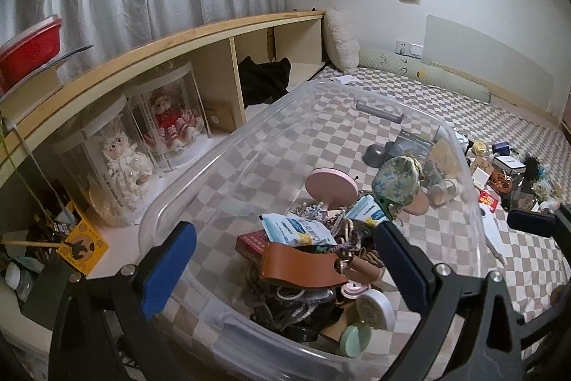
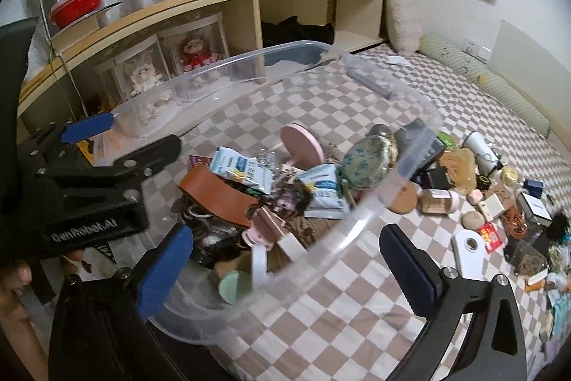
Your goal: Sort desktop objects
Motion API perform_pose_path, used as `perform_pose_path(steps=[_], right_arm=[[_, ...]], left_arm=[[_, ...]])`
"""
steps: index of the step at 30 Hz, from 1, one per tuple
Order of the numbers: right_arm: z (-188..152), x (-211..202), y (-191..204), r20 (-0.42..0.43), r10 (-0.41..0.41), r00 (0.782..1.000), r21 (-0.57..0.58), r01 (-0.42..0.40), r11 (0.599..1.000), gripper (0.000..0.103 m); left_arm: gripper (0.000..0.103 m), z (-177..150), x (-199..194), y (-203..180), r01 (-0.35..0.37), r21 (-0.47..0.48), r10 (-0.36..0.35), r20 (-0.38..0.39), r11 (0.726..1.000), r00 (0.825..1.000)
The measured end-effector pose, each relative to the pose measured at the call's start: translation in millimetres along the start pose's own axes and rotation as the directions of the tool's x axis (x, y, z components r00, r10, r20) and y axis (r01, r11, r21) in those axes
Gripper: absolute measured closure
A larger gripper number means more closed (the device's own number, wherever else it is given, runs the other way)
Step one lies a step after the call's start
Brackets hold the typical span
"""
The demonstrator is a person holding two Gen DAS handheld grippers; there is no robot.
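Both grippers' fingers released and empty, clear bin (image 1: 464, 166) clutter half-buried, far items (image 2: 499, 202) blurred.

Dim indoor light, fisheye-warped edges, slight blur

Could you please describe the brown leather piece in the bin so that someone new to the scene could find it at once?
Start at the large clear plastic storage bin on the checkered bedspread. In the heap of small items at its near end, the flat tan-brown leather strap lies on top, beside a white and blue packet. It is the only smooth, plain brown band there.
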State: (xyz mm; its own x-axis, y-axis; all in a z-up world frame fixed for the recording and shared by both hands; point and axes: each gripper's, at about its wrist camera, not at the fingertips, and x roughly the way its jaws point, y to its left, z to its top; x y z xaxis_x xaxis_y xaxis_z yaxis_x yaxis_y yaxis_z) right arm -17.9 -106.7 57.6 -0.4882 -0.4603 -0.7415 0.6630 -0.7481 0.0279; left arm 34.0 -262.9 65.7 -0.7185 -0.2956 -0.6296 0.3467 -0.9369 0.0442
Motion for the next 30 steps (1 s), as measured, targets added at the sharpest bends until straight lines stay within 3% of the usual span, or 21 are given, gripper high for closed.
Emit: perform_pose_path(steps=[12, 16, 30], right_arm=[[-25.7, -34.4, -45.0, 0.021, -0.051, 0.999, 0.102, 0.048, 0.994, 0.000], [-38.0, -52.4, -60.3, 0.037, -0.105, 0.994, 0.110, 0.100, 0.989, 0.000], [-89.8, -93.3, -120.2, 0.037, -0.174, 0.984, 0.226, 0.161, 0.961, 0.000]], left_arm=[[0.000, -7.4, -23.8, -26.8, 0.045, 0.019, -0.045, 0.016, 0.999, 0.999], [0.000, -10.2, -31.0, -43.4, 0.070, 0.039, -0.071, 0.016, 0.997, 0.997], [0.000, -30.7, -49.3, -110.2, 0.124, 0.147, -0.123, -0.019, 0.981, 0.992]])
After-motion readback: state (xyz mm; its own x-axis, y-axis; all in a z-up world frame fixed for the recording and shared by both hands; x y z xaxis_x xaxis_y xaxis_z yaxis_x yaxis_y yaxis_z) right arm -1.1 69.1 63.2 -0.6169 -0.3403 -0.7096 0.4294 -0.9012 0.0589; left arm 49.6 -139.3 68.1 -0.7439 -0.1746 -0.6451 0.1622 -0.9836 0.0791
